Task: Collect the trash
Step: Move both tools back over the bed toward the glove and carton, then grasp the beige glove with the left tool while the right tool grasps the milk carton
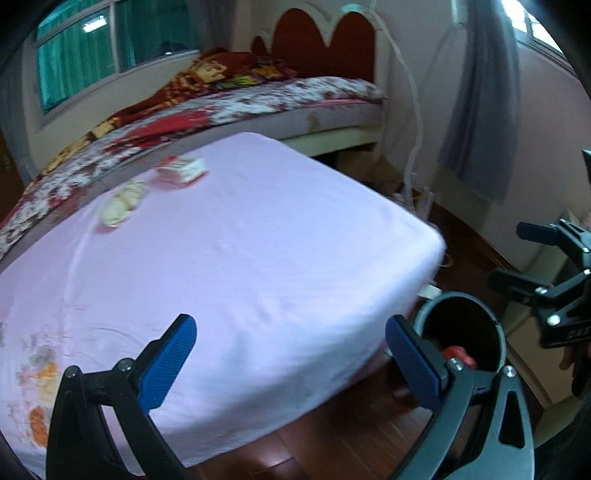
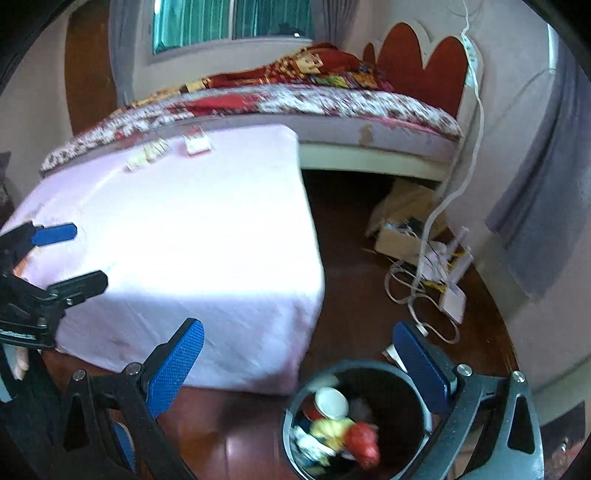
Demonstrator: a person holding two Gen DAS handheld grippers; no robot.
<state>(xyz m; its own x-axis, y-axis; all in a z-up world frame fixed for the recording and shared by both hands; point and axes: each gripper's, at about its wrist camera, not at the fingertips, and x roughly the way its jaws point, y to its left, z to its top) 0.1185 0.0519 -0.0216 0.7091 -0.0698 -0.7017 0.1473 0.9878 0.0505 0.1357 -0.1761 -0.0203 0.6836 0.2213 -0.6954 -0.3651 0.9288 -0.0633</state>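
Blue-padded fingers of my right tool [image 2: 295, 365] fill the foreground of the right wrist view, spread wide apart with nothing between them, tilted down over the round black bin [image 2: 417, 398] on the dark wooden floor [image 2: 354, 266]. My left tool [image 1: 291, 354] is likewise wide open and empty, reaching forward over the near corner of the counter [image 1: 258, 240], which is draped in a pale pink cloth. From the left wrist view my right tool shows at the right edge, its fingers pointing left; from the right wrist view my left tool shows at the left edge, pointing right across the cloth, with a bit of my hand [image 2: 20, 363] behind it.

Behind the counter runs a bed [image 2: 369, 107] with a flowered cover and a red headboard [image 1: 325, 33], under a window with green curtains [image 1: 74, 59].

Inside the bin lie a cup [image 2: 331, 403] and some blurred red and yellow trash [image 2: 351, 437]. Two pieces remain on the counter's far side, just beside each other: a red-and-white packet [image 1: 183, 170] and a crumpled pale wrapper [image 1: 122, 203]. A cardboard box [image 2: 402, 229] and white cables [image 2: 424, 291] sit on the floor near the wall.
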